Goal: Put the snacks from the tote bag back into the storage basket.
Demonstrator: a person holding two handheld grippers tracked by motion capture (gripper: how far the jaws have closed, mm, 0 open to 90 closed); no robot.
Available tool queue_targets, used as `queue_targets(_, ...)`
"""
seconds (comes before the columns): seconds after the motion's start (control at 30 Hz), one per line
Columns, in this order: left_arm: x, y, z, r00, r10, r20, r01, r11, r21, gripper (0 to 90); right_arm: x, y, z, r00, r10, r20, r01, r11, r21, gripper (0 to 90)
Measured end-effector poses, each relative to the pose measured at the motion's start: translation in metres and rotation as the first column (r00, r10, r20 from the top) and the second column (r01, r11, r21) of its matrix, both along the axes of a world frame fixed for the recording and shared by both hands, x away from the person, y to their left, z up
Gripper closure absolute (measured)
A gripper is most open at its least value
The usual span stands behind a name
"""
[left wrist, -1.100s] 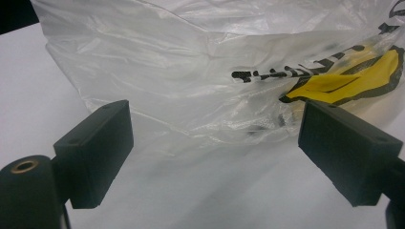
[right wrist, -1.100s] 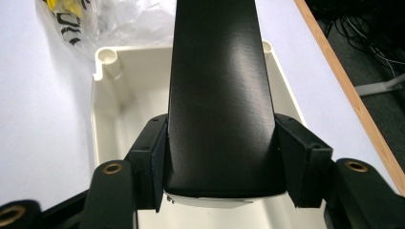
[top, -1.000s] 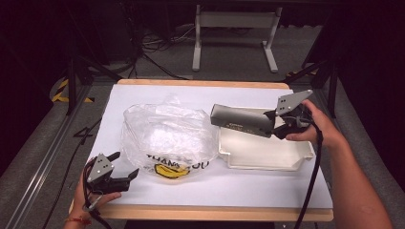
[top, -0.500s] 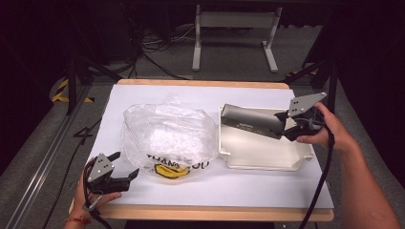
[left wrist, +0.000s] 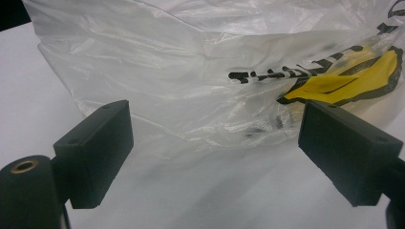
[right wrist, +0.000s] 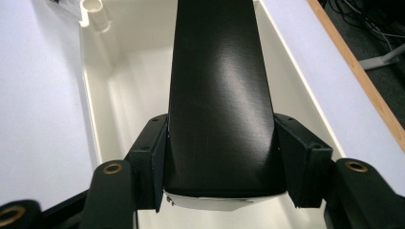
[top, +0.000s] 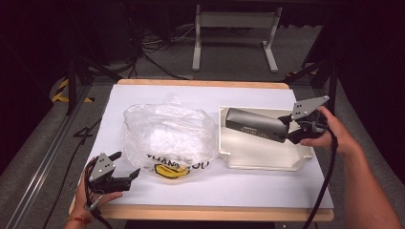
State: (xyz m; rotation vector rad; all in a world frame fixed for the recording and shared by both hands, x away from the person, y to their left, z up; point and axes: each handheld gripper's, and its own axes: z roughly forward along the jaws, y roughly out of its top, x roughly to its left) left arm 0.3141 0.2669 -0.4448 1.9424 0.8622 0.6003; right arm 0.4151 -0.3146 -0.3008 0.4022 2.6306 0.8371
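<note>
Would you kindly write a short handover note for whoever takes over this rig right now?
Right tool: shut on the dark grey box, jaws clamping one end, holding it in the air above the white tray.
Left tool: open, holding nothing, at the near left of the table, jaws facing the clear plastic bag but apart from it.
Done: the box is gripped and raised.
Left: probably set the box down or move it on; the bag is untouched.
</note>
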Motion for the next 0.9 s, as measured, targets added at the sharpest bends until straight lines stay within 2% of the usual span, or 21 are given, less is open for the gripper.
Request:
queue_targets(0.6, -0.001, 0.003, 0.0, 1.0, 0.002, 0.007, -0.002, 1.0, -0.005, 12.3, 0.013, 0.007, -0.032, 0.9985, -0.013, -0.053, 0.011, 0.999, -0.04, 43.0)
queue_targets(0.9, -0.002, 0.004, 0.001, 0.9999, 0.003, 0.012, -0.003, 1.0, -0.004, 12.3, 0.017, 0.007, -0.043, 0.9972, -0.029, -0.069, 0.027, 0.999, -0.037, 43.0)
